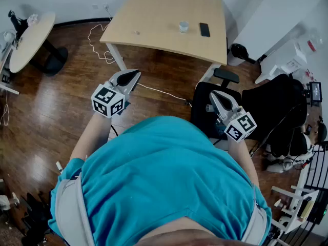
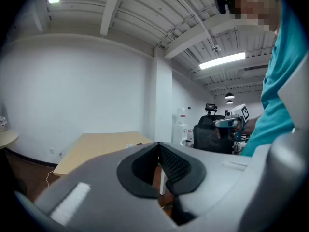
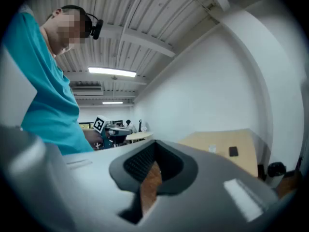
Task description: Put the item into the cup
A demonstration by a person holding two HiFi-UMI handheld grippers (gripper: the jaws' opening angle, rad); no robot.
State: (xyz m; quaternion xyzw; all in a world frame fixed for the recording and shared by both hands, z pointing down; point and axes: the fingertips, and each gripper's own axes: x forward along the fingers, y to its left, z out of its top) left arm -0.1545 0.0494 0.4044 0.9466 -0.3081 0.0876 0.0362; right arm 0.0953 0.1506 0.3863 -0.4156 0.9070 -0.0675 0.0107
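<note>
On the light wooden table (image 1: 164, 14) far ahead stands a small pale cup (image 1: 183, 26), with a black phone (image 1: 204, 29) beside it and a tiny item (image 1: 136, 33) near the table's left part. The cup (image 3: 211, 149) and phone (image 3: 233, 152) also show small in the right gripper view. My left gripper (image 1: 134, 75) is held up in front of the teal shirt, well short of the table, shut with nothing in it (image 2: 159, 146). My right gripper (image 1: 211, 95) is raised beside it over the chair, its jaws meeting at the tips and holding nothing (image 3: 155, 146).
A black office chair (image 1: 220, 94) stands between me and the table's right corner. White cables (image 1: 100, 45) lie on the wooden floor by the table leg. A round table (image 1: 31, 37) is at the far left, and a black bin (image 1: 238, 51) and cluttered furniture at the right.
</note>
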